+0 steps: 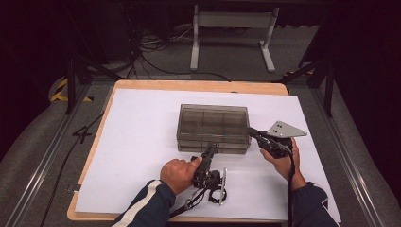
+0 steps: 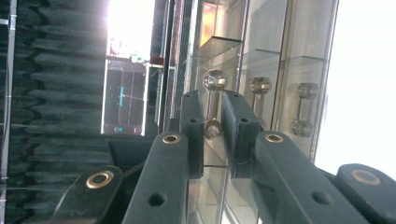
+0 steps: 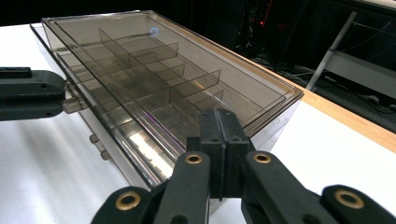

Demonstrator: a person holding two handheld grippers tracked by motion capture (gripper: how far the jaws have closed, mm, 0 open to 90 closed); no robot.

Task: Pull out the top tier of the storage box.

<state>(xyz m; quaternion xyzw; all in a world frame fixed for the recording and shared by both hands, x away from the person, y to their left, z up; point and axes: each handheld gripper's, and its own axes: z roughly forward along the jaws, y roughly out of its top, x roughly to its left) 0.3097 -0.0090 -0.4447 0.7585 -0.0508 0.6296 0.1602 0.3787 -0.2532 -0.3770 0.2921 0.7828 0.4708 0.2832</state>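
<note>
Your left gripper point(image 2: 212, 122) has its two black, matte jaws set to either side of a clear drawer handle point(image 2: 213, 103), a small bar with a rounded knob at each end; the pads sit just beside it, and you cannot tell whether they press it or leave a sliver of gap. Two more handles of the same glassy make, the second handle point(image 2: 260, 95) and the third handle point(image 2: 303, 109), line up beyond it, each on its own drawer front. In the high view your left gripper point(image 1: 210, 150) points at the near long face of the drawer box point(image 1: 213, 124), which sits near the middle of the white sheet point(image 1: 142, 137) covering the wooden table point(image 1: 198, 85). The box is smoky, see-through plastic, rectangular and low, with thin dividers splitting its inside into compartments; its long axis runs across the table from your left to your right, drawer fronts toward you. Your right gripper point(image 3: 220, 122) has its jaws pressed flat together with nothing between them, their tips touching or just short of the box's near right corner point(image 3: 280, 116). Your right hand point(image 1: 283, 163) holds it at the box's right end.
</note>
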